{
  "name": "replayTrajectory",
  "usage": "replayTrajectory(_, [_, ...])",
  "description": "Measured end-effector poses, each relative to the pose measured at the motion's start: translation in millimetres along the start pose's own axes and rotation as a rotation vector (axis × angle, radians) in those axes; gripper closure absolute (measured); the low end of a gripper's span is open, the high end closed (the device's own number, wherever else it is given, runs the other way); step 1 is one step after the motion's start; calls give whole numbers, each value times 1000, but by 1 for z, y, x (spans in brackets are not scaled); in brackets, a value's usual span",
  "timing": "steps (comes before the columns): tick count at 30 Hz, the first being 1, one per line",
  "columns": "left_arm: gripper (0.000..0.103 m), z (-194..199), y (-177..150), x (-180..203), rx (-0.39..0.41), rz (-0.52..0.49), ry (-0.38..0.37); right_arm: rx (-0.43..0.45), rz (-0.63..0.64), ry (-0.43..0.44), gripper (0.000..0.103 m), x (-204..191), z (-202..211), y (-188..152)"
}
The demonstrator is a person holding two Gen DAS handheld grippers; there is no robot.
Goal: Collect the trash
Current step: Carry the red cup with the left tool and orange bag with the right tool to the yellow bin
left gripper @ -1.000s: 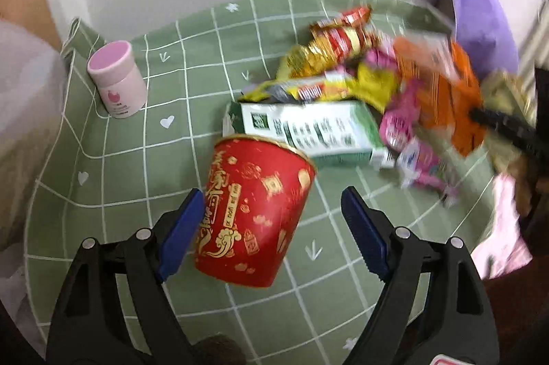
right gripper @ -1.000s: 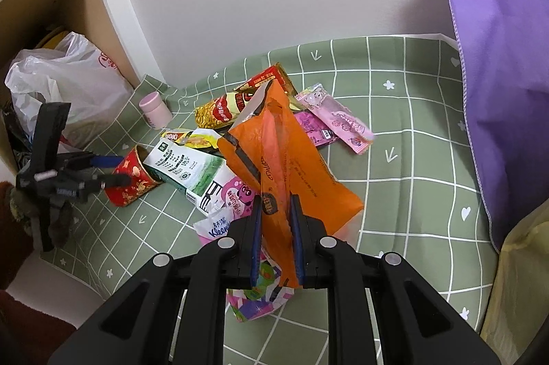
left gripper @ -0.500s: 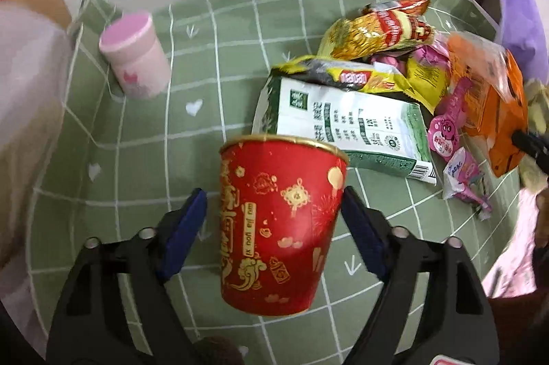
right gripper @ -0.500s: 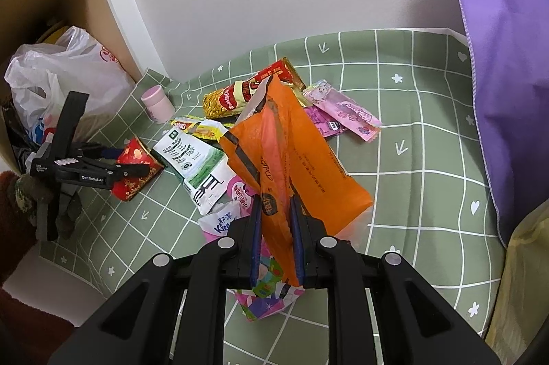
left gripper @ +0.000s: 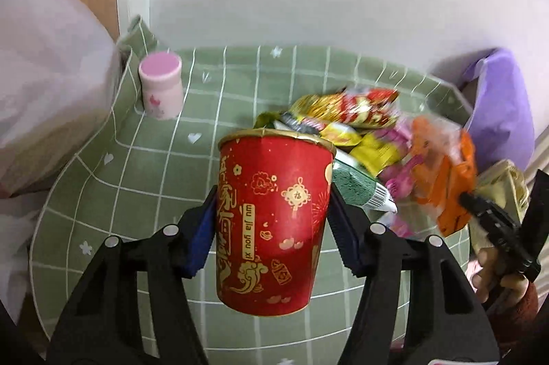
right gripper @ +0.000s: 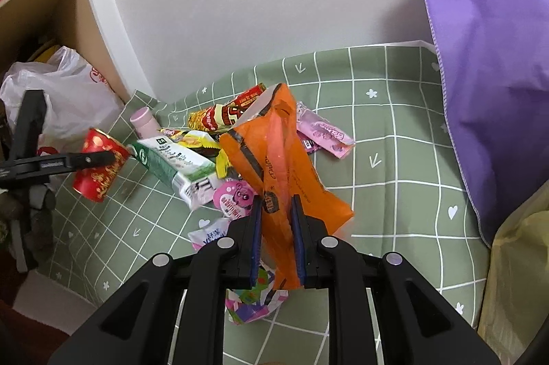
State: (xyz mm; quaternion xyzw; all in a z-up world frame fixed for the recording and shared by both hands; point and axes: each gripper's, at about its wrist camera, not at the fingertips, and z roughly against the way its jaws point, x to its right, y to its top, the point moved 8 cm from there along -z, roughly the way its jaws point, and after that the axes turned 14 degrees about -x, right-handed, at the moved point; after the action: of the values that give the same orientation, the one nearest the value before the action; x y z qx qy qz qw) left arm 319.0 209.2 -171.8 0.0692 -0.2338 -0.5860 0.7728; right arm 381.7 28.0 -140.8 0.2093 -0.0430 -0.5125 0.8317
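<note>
Gripping: the left gripper (left gripper: 271,227) pinches the red paper cup (left gripper: 271,221) by its sides, the blue pads pressed on it after the jaws have just been closing; the cup hangs clear of the green checked cloth (left gripper: 137,179).
Cup pose: mouth tipped away from the camera in the left wrist view; tilted, with the base lower, in the right wrist view.
Right gripper (right gripper: 277,227): its jaws have just been opening and now stand slightly apart, with the orange wrapper (right gripper: 274,159) between them; whether the pads press on it cannot be told.
Wrapper pile (right gripper: 206,155): on the cloth just right of the cup, with a green-and-white pack (right gripper: 171,166), a yellow-red packet (right gripper: 223,118) and pink wrappers (right gripper: 322,135).
Pink jar (left gripper: 160,85): upright on the cloth, beyond the cup and to its left.
White plastic bag (right gripper: 61,97): left of the cup, off the cloth.
Purple cloth (right gripper: 487,56): well right of the cup, past the pile.
</note>
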Motion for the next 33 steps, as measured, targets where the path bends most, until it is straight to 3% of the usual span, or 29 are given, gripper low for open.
replayTrajectory(1, [46, 5, -1, 7, 28, -5, 4, -2, 6, -7, 67, 0, 0, 1])
replayTrajectory(2, [46, 10, -2, 10, 46, -9, 3, -4, 22, -14, 66, -2, -1, 3])
replayTrajectory(6, [45, 23, -11, 28, 118, -36, -6, -28, 109, -77, 66, -13, -5, 12])
replayTrajectory(10, [45, 21, -22, 36, 108, -83, -36, -53, 178, -133, 66, -26, -20, 21])
replayTrajectory(13, [45, 28, -23, 29, 133, -61, -35, -47, 212, -188, 66, -34, -30, 32])
replayTrajectory(14, [45, 32, -22, 26, 144, -44, -42, -50, 212, -203, 68, -34, -32, 36])
replayTrajectory(16, [45, 37, -21, 22, 159, -23, -45, -40, 187, -169, 85, -37, -28, 43])
replayTrajectory(20, [45, 47, -18, 20, 160, 10, -59, 58, 164, -95, 90, -45, 15, 56])
replayTrajectory(24, [45, 65, -4, 40, 226, -25, -85, 138, 145, -58, 90, -43, 65, 59])
replayTrajectory(28, [45, 91, 16, 90, 310, -141, -121, 210, 90, -33, 90, -27, 111, 57])
replayTrajectory(33, [46, 109, 40, 173, 325, -315, -240, 315, 28, -105, 90, 11, 175, 48])
